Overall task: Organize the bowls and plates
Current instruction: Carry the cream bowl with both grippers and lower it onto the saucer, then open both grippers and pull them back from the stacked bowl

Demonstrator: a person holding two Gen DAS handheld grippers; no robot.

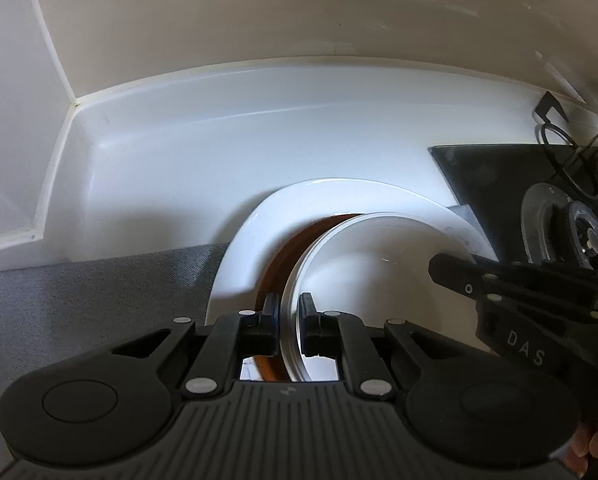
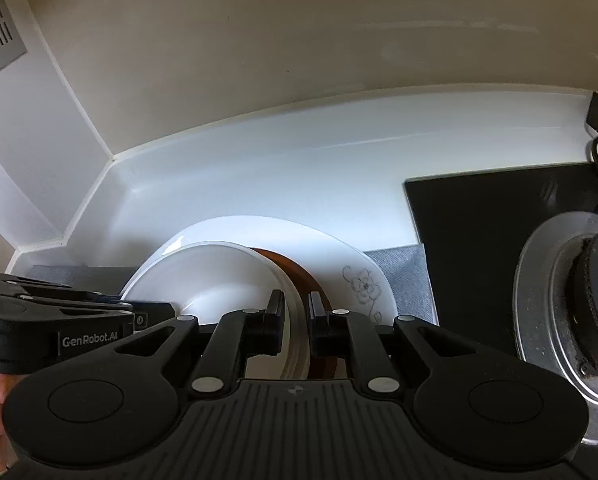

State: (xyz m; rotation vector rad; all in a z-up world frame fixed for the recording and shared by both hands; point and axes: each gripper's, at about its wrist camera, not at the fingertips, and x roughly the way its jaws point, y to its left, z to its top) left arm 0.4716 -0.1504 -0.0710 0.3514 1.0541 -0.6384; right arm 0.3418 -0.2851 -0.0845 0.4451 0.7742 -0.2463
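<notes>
Both grippers clamp the white bowl's [image 1: 363, 248] rim: left gripper [image 1: 289, 316] on its left side, right gripper [image 2: 295, 312] opposite. It sits over a brown dish [image 2: 299, 268] on a flowered plate [image 2: 339, 252], beside the stove burner [image 2: 571, 308].

A grey cloth [image 1: 79, 300] covers the white counter [image 1: 259, 140] beside a black stove [image 2: 479, 220].

Both wrist cameras look steeply down, close over the shared white bowl [image 1: 371, 248].
</notes>
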